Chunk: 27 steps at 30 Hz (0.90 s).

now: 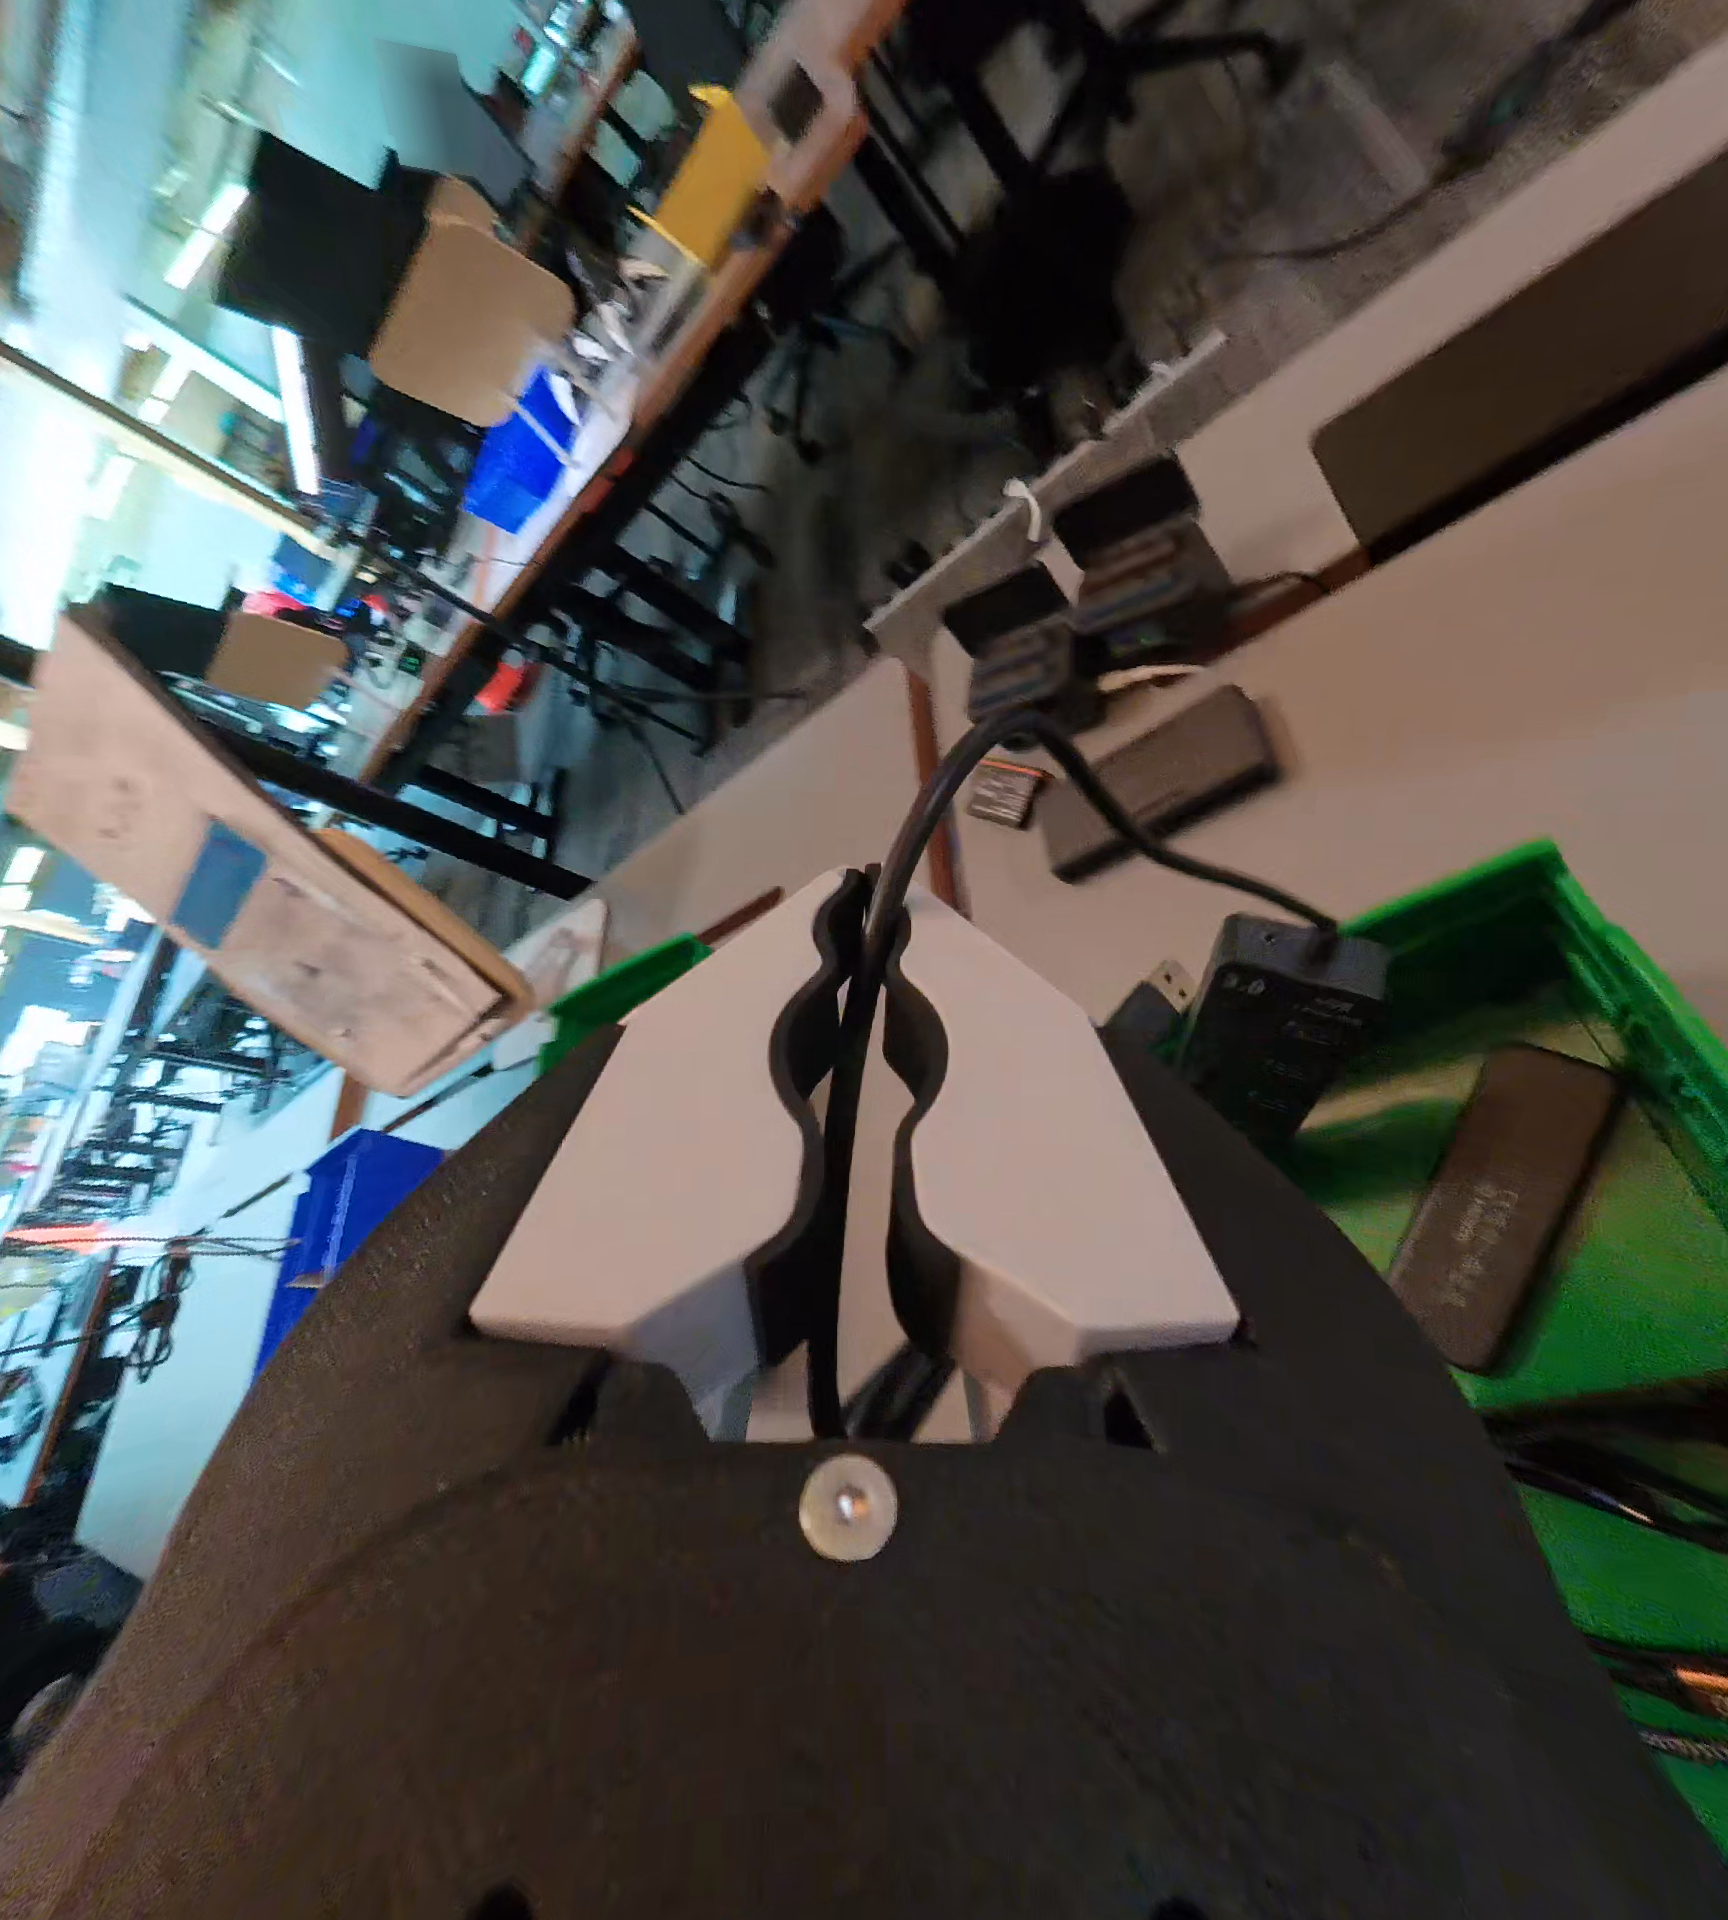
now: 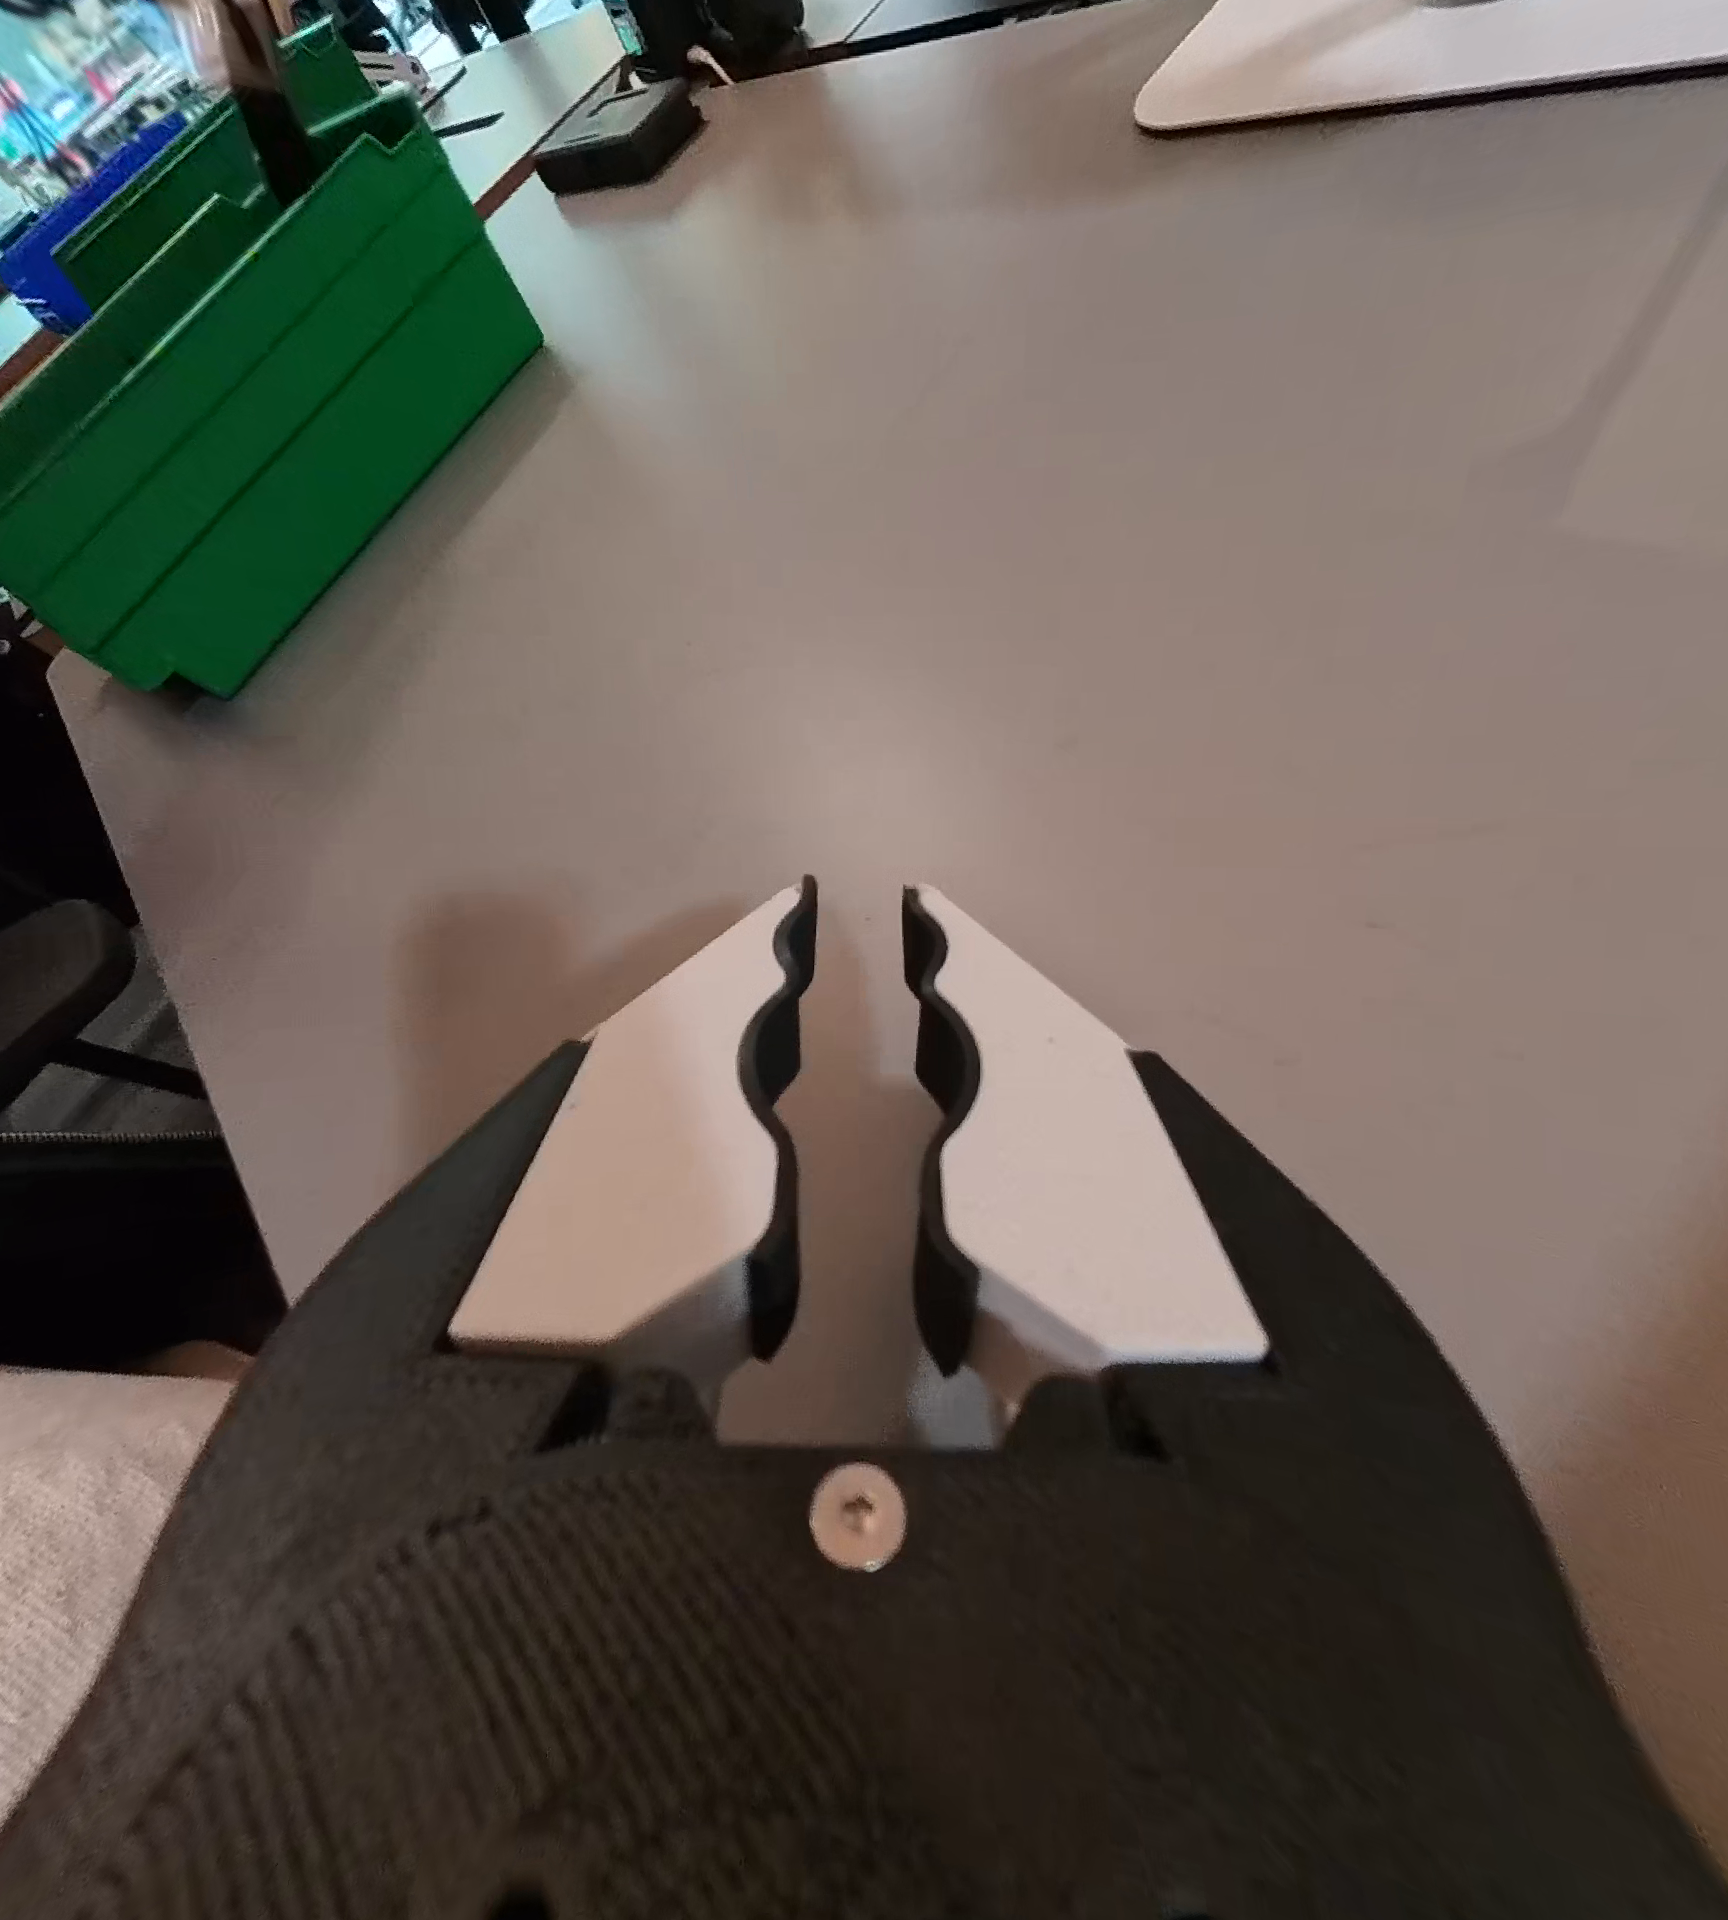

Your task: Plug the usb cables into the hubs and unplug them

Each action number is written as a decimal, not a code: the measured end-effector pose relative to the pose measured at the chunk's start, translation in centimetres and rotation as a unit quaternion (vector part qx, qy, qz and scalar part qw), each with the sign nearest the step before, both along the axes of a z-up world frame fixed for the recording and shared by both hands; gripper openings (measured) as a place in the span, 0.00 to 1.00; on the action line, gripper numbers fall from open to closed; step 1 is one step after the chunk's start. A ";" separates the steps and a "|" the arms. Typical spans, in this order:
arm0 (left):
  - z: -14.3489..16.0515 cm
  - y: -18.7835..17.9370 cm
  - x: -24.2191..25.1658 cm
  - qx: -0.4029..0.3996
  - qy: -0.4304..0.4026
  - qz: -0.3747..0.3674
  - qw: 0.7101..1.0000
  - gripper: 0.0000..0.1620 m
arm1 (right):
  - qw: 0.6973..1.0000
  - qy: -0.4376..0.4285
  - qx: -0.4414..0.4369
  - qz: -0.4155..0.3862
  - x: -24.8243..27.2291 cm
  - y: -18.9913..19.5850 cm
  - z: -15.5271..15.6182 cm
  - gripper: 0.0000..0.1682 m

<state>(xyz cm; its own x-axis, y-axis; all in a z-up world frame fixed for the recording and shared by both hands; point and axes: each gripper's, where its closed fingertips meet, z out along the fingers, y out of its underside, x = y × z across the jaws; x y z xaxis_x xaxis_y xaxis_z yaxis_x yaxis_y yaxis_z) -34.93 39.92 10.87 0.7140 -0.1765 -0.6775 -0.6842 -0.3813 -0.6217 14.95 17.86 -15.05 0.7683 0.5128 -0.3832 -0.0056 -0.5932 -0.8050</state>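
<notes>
Black cable (image 1: 953,800) in 1 gripper (image 1: 865,899), 2 hubs (image 1: 1275,1029) in green bin (image 1: 1660,997)

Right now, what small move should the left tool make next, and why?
Probably lift the black cable a little higher. The left tool is shut on it, and its dark hub sits in the green bin. The right tool is open and empty over the table.

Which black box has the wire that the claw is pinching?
Find the green bin beside the left claw. Two dark boxes sit inside it. The wire runs from the claw into the upright box at the bin's far end, not the flat box lying nearer.
</notes>
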 end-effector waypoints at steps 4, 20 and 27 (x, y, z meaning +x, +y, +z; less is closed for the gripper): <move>4.0 -0.9 0.5 0.033 0.006 0.005 0.999 0.00 | 1.000 -0.009 0.014 0.007 -0.3 -0.3 0.5 0.09; 16.6 -13.0 24.1 0.200 -0.025 -0.178 0.963 0.00 | 0.991 -0.032 0.110 0.067 -4.8 -2.6 3.0 0.22; 10.4 -17.0 36.9 0.141 -0.074 -0.308 0.938 0.00 | 0.979 0.005 0.191 0.065 -7.1 -4.7 6.8 0.39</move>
